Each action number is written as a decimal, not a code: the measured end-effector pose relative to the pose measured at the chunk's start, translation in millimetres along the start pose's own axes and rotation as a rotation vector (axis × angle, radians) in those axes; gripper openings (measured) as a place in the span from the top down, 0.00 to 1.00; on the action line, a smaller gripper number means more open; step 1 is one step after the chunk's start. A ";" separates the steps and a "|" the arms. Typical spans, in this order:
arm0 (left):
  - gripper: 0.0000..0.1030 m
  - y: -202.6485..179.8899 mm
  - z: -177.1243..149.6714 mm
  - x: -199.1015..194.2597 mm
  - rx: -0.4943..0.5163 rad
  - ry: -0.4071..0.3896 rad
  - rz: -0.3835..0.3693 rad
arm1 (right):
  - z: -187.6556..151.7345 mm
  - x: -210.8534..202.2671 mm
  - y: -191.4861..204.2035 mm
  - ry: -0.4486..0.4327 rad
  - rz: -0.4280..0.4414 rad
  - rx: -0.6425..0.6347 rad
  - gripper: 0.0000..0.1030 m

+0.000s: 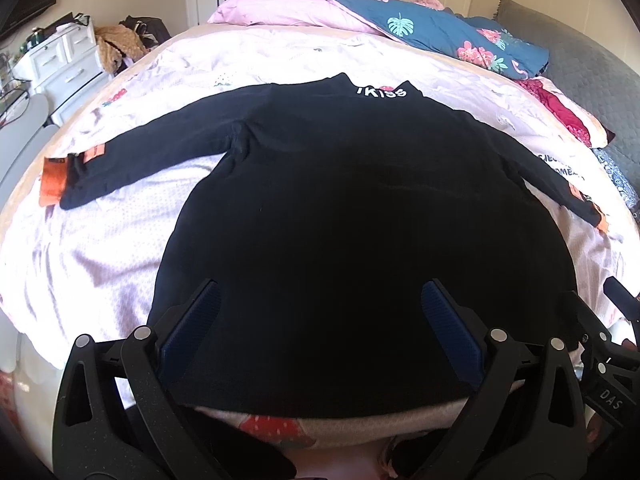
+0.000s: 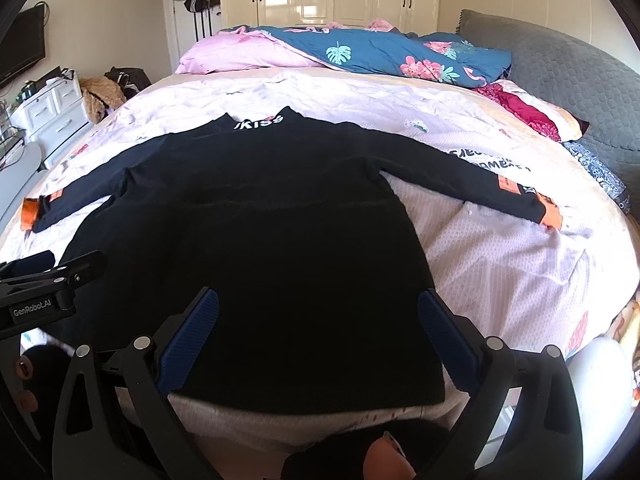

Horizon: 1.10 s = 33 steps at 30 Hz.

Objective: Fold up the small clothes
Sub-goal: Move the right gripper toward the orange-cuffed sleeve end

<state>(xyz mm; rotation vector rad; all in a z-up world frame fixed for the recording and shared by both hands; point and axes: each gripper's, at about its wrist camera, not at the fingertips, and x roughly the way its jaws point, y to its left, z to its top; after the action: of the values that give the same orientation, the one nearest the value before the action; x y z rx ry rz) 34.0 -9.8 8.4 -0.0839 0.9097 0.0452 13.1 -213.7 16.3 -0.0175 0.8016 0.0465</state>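
Top: we see the black top [image 1: 340, 208] spread flat on the bed [image 1: 100, 248], collar at 12 o'clock, sleeves out toward 9 and 3.
Left tool: our left tool [image 1: 320, 320] is spread wide over the hem, at 6 o'clock.
Right tool: our right tool [image 2: 318, 328] is spread too, pinching nothing.
Quilt: a blue floral quilt [image 2: 380, 56] lies at 12 o'clock.
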 end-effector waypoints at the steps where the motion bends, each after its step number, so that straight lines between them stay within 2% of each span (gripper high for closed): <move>1: 0.09 -0.7 3.8 1.4 -0.002 -0.004 0.001 | 2.6 1.9 -0.4 0.001 0.002 0.001 0.04; 24: 0.09 -16.9 82.8 53.3 -0.030 0.013 0.018 | 81.1 64.5 -13.9 0.011 -0.050 0.063 0.04; 33: 0.09 -30.5 113.5 87.4 -0.038 0.043 0.030 | 103.0 95.5 -24.9 0.036 -0.086 0.106 0.04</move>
<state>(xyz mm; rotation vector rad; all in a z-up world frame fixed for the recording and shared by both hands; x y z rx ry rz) 179.1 -29.4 10.4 -0.1072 0.9531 0.0884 154.6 -231.8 19.3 0.0477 0.8376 -0.0784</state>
